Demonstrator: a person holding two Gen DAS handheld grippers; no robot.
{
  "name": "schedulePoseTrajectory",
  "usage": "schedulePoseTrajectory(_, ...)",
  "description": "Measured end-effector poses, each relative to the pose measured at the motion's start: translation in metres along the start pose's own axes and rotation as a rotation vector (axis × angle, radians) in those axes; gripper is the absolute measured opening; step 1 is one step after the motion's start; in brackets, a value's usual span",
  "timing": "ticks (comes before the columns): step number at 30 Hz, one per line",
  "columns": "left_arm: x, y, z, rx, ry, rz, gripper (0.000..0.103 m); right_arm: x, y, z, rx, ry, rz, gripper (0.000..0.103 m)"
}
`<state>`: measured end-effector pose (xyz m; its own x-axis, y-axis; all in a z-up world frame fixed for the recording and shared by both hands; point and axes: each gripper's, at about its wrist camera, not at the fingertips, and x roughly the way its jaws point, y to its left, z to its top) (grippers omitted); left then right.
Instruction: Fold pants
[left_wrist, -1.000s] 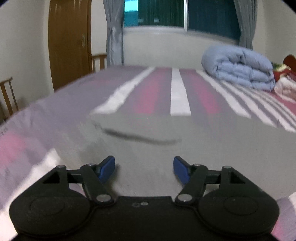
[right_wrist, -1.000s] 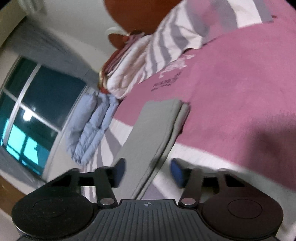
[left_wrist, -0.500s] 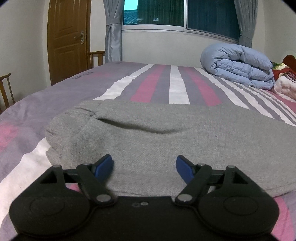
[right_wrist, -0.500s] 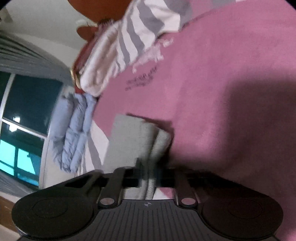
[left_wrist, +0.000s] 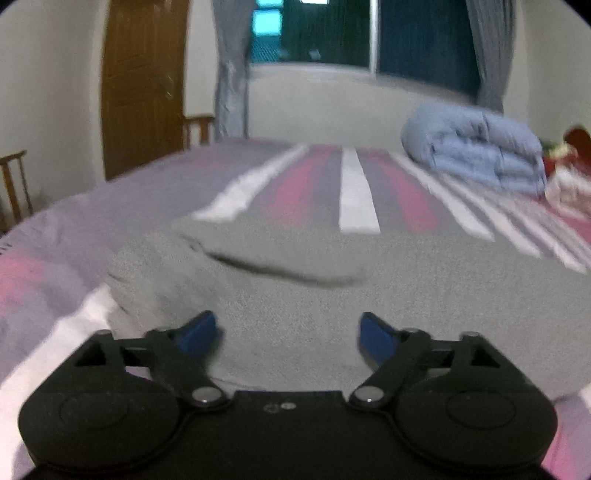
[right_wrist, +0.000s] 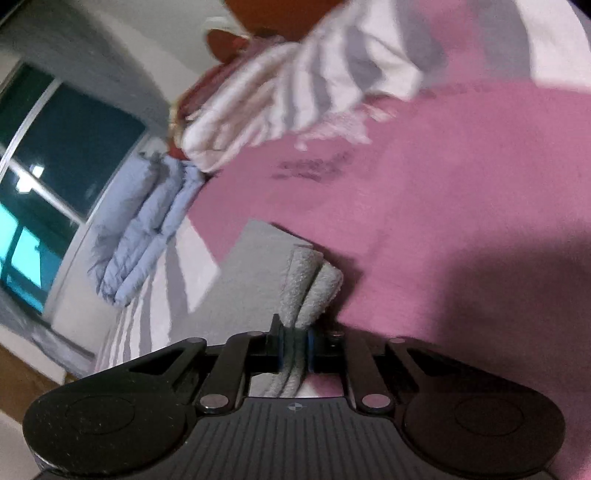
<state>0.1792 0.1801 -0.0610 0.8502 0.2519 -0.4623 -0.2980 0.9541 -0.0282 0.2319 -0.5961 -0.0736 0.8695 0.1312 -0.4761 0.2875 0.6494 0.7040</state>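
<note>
The grey pants (left_wrist: 332, 295) lie flat across the striped bed, with a dark fold line running over them. My left gripper (left_wrist: 288, 332) is open and hovers just above the near part of the pants, blue pads apart. In the right wrist view the pants (right_wrist: 258, 266) stretch away as a folded grey band. My right gripper (right_wrist: 295, 349) is shut on the bunched end of the pants, whose doubled edge (right_wrist: 314, 288) sticks out past the pads.
A rolled blue quilt (left_wrist: 476, 147) lies at the far right of the bed; it also shows in the right wrist view (right_wrist: 147, 225). Striped pillows (right_wrist: 295, 85) sit by the headboard. A wooden door (left_wrist: 142, 81) and chairs (left_wrist: 14, 184) stand left.
My right gripper closed on the end of the pants and the view tilted. My left gripper stayed open and shifted slightly over the pants.
</note>
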Motion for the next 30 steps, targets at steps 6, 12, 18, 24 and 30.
schedulePoseTrajectory(6,-0.014,0.025,0.005,-0.103,-0.04,0.007,0.085,-0.011,0.1,-0.02,-0.198,-0.033,0.141,0.011)
schedulePoseTrajectory(12,-0.011,0.052,0.0,-0.204,0.001,0.032,0.085,-0.008,0.22,-0.087,-0.383,-0.001,0.327,0.011)
schedulePoseTrajectory(18,-0.013,0.088,-0.01,-0.337,0.013,0.056,0.085,0.017,0.301,-0.241,-0.699,0.173,0.476,0.011)
schedulePoseTrajectory(24,-0.016,0.106,-0.018,-0.4,0.027,0.049,0.086,0.039,0.292,-0.362,-1.036,0.322,0.467,0.02)
schedulePoseTrajectory(30,-0.012,0.105,-0.018,-0.402,0.036,0.034,0.088,0.041,0.293,-0.348,-1.019,0.33,0.49,0.02)
